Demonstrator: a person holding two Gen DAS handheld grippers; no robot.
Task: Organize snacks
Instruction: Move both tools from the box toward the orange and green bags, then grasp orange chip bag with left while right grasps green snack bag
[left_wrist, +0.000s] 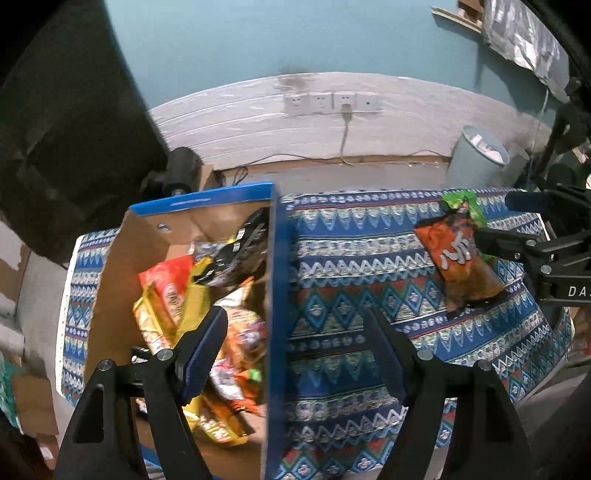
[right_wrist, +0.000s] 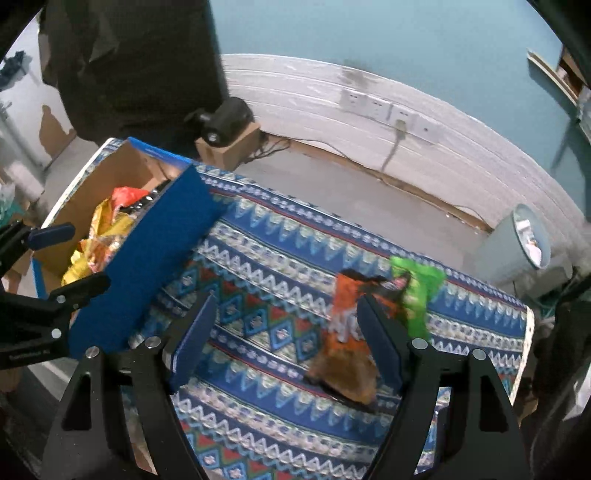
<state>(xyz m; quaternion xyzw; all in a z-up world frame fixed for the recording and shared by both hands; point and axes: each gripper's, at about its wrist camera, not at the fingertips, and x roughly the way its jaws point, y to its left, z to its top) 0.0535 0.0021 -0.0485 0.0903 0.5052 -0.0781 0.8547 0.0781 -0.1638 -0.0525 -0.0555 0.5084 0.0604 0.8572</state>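
Right hand-held gripper (right_wrist: 286, 341) spread wide, empty, over crinkly orange bag (right_wrist: 345, 354); left hand-held gripper (left_wrist: 295, 354) released above cardboard box (left_wrist: 275, 295).

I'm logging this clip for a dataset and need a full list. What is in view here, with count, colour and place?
Cardboard box with blue outside: one, brown inside, at the table's left end.
Snack packets in the box: several, count unclear, red, gold, black and orange, piled inside.
Orange snack bag: one, lying on the cloth at the right.
Green snack bag: one, at the table's far edge, touching the orange bag.
Patterned tablecloth: one, blue, red and white, covering the table.
Waste bin: one, pale grey-blue, on the floor by the wall.
Wall sockets: a row, white, one with a plug in it.
Black camera-like device: one, on a small carton behind the table.
Left gripper: open, above the box's wall.
Right gripper: open, near the orange bag.
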